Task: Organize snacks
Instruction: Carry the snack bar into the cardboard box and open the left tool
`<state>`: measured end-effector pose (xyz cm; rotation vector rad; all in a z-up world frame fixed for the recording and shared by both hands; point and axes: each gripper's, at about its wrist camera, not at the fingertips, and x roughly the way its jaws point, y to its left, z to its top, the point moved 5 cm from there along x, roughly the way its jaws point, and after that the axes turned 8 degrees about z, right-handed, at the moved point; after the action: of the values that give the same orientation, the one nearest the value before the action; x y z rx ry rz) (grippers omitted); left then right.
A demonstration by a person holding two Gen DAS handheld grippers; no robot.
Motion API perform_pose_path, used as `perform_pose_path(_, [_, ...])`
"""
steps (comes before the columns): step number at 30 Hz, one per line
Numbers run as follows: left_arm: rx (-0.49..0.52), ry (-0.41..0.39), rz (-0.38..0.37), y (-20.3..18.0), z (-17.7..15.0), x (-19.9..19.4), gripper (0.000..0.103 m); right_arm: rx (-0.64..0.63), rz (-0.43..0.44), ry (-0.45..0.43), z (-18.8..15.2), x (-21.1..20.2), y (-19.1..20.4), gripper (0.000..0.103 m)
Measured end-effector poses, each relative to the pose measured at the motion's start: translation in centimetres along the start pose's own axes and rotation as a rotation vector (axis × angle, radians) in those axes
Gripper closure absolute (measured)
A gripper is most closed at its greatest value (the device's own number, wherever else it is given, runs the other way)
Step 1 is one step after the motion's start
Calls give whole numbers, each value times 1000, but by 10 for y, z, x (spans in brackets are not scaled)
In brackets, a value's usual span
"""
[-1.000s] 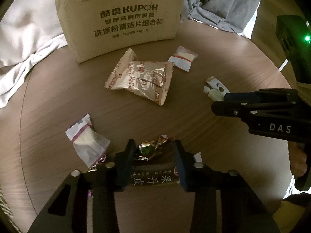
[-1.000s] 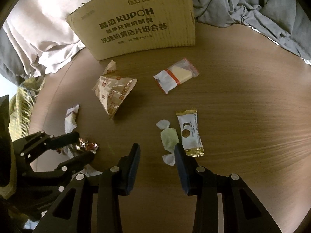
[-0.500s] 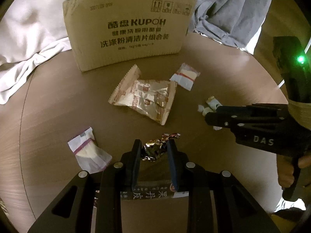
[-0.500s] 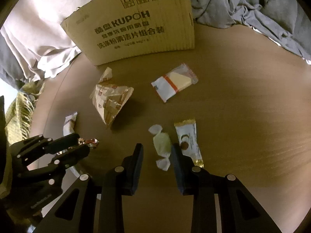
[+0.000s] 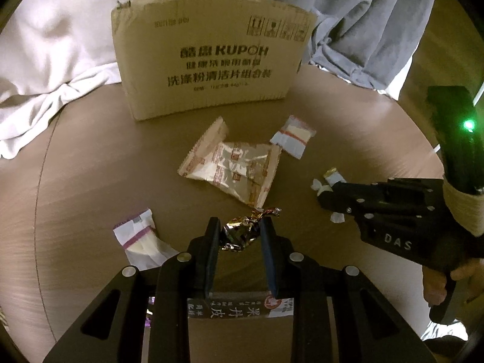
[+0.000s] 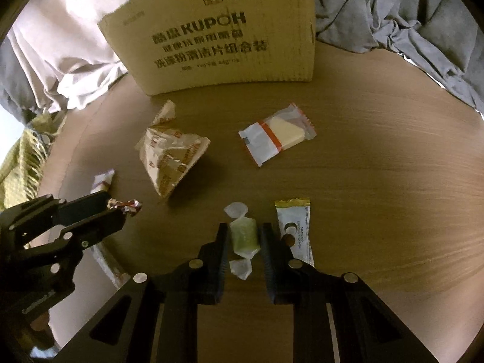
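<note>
My left gripper (image 5: pixel 239 227) is shut on a crinkled foil-wrapped candy (image 5: pixel 242 233) and holds it a little above the round wooden table (image 5: pixel 90 181). The right wrist view shows that candy (image 6: pixel 125 205) at the tips of the left gripper (image 6: pixel 115 211). My right gripper (image 6: pixel 243 230) points down at the table, its jaws closing onto a green candy (image 6: pixel 244 237) in a clear twist wrapper, pads against its sides. In the left wrist view the right gripper (image 5: pixel 325 193) sits low at the right, held by a hand (image 5: pixel 435 281). An upright cardboard box (image 6: pixel 217 42) stands at the back.
Loose on the table lie a beige crumpled packet (image 5: pixel 236 172), a white packet with a red stripe (image 6: pixel 278 134), a white bar with a gold end (image 6: pixel 295 230), a white packet with a purple stripe (image 5: pixel 142 236) and a dark bar (image 5: pixel 239 308). Cloth is heaped behind the box.
The right gripper slid forward over the green candy and its jaws closed around it. The left gripper rose and tilted with the foil candy; the dark bar now lies farther beneath it.
</note>
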<state>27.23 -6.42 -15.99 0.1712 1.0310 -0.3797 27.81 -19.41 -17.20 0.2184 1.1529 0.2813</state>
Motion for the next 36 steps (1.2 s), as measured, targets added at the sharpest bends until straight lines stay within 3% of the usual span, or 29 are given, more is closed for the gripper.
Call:
perform_pose_path(7, [-6, -74, -22, -5, 15, -29, 76, -34, 4, -88, 8, -33, 16, 82])
perform_pose_path(14, [10, -206, -25, -10, 41, -74, 76, -63, 21, -211, 27, -79, 34, 82])
perform_pose_path(28, [57, -452, 43, -1, 106, -140, 76, -145, 47, -439, 80, -150, 67, 82])
perform_pose_path(36, [65, -526, 63, 6, 136, -160, 76, -192, 50, -536, 114, -176, 80, 82])
